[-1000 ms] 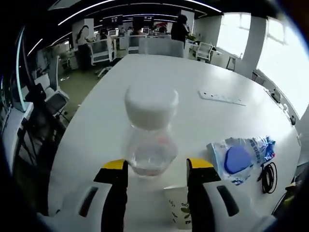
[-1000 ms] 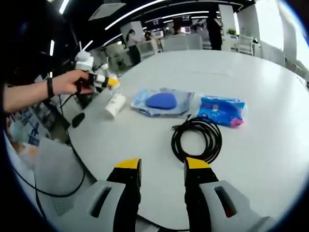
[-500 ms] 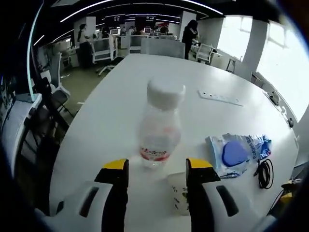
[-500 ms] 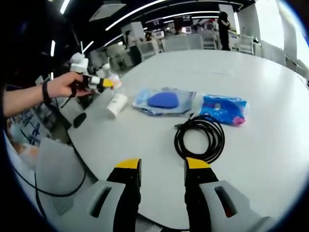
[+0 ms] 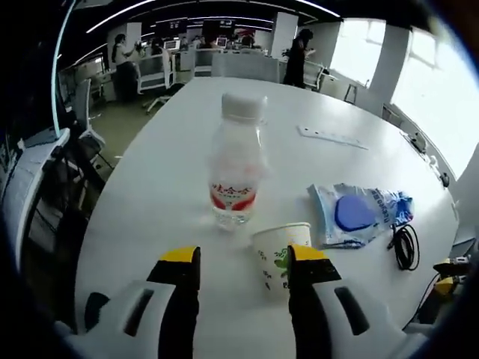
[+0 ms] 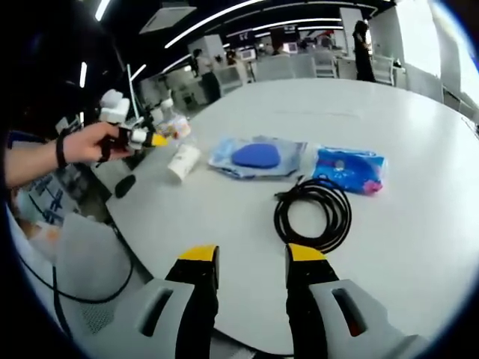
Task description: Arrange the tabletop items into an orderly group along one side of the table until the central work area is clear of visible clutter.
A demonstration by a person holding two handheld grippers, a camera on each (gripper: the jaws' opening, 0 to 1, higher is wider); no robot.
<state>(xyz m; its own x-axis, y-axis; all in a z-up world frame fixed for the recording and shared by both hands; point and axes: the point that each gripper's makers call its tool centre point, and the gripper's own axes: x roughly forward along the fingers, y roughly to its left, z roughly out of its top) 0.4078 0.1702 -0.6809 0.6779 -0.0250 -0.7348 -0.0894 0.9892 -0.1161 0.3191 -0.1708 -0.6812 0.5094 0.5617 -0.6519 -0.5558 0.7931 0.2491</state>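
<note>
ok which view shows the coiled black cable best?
Right gripper view: the black cable lies whole and close on the white table, ahead of the jaws. Left gripper view shows it small and distorted near the edge.

On the table (image 5: pixel 150 194) a bottle (image 5: pixel 235 172) stands just behind a paper cup (image 5: pixel 278 256), with a packet (image 5: pixel 359 215) and a coiled cable (image 5: pixel 405 246) off to their right.

A clear plastic bottle with a white cap and red label (image 5: pixel 236 161) is stood upright near the table edge, a white paper cup (image 5: pixel 281 256) just beside it. A clear bag holding a blue disc (image 6: pixel 257 158), a blue packet (image 6: pixel 347 170) and a coiled black cable (image 6: pixel 313 215) are laid alongside.
</note>
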